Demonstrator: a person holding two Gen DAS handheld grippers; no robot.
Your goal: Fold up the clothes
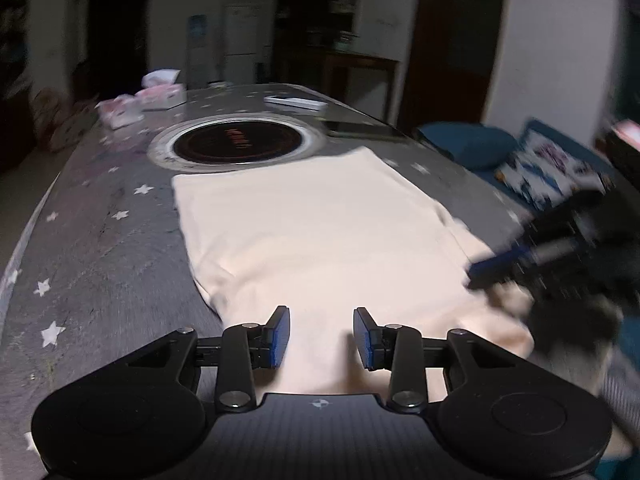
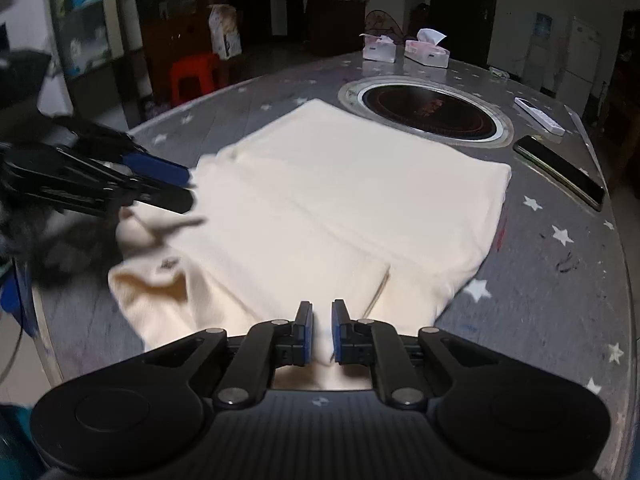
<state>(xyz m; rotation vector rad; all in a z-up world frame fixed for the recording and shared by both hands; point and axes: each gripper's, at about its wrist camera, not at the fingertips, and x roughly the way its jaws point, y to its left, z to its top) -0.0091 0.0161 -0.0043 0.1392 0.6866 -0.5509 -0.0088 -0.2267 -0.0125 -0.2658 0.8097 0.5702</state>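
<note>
I see a grey table [image 2: 560, 300] with a white star print and a round dark cooktop [image 2: 428, 110] set into its far half. A cream garment [image 2: 320, 200] lies flat on the near half, just short of the cooktop. Two tissue packs [image 2: 404, 50] sit at the far edge. A white remote [image 2: 538, 116] and a dark phone [image 2: 560, 172] lie at right.

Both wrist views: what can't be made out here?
- Left view: right gripper is motion-blurred, jaws unreadable.
- Right view: left gripper is blurred; any grip on the cream garment unclear.
- Both views: print on the cooktop is too dim and small.
- Garment's near edge is hidden behind each gripper body.
</note>
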